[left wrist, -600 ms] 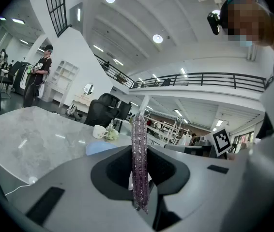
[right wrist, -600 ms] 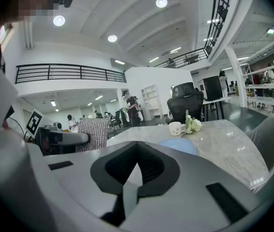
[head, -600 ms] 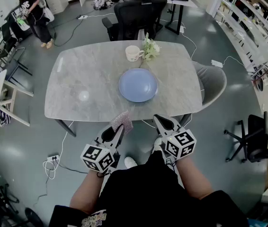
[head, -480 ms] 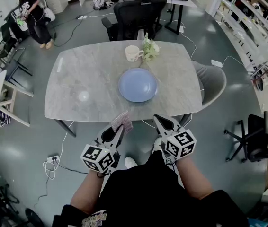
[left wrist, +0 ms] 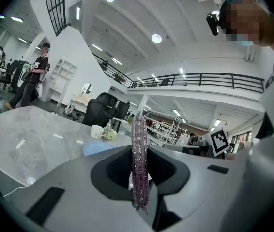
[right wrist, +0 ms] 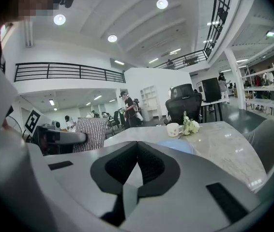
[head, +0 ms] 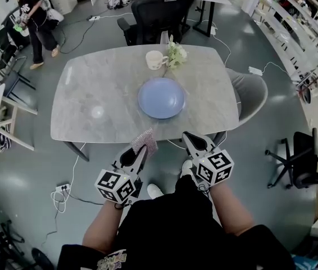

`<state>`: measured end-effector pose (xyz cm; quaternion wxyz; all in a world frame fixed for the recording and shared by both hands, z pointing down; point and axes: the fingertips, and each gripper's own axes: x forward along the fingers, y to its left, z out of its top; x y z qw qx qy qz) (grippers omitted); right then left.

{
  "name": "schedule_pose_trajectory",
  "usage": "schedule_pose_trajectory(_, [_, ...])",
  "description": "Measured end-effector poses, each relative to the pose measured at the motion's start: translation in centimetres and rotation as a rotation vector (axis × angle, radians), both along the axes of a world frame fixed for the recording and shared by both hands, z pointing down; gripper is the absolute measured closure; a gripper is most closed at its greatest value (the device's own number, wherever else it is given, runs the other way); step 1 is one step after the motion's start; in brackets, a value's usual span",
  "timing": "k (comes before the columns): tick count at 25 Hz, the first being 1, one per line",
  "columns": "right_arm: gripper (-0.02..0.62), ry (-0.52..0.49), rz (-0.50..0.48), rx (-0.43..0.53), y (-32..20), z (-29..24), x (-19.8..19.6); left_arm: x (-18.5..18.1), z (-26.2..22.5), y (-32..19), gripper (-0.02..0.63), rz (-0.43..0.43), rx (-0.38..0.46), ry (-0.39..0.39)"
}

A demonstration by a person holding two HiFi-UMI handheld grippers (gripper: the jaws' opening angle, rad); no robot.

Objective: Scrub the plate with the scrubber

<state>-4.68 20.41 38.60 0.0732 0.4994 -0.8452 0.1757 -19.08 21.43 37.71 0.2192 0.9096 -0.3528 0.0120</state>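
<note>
Here, the left gripper (head: 140, 151) has its jaws clamped on the scrubber (head: 145, 140), a flat, glittery purple pad. In the left gripper view the pad stands edge-on and upright between the jaws, its top sticking out past the tips. Its broad faces look to either side, and the right gripper view catches one of them square-on. This gripper hangs off the near edge of the table (head: 103, 89), over the floor, tilted slightly downward.

From the scrubber, the plate (head: 161, 98) lies ahead and a little to the right, past the table's near edge and well apart from the pad. It is a round, pale blue plate lying flat near the middle of the tabletop, and nothing touches it. Beyond it, farther from the tool, stand a white mug (head: 155, 59) and a small bunch of flowers (head: 176, 53), close together.

To the right of the scrubber, the right gripper (head: 188, 137) has its jaws together with nothing between them. It too sits off the table's near edge, and from it the plate lies ahead and a little to the left.

So the plate sits roughly between the lines of the two grippers, about equally near each. The scrubbing has not begun. As I judge it, the coming move is a forward reach with the left hand, angled slightly right, and the wrist would probably have to roll so that a broad face, not the thin edge, meets the plate.
</note>
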Motion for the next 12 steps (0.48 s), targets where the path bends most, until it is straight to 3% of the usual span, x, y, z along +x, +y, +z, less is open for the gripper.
schedule_pose_trajectory(12, [0.578,-0.027,-0.001,-0.052,-4.9,2.2,3.5,2.0,0.6,-3.3,0.526,-0.038,-0.020,-0.011])
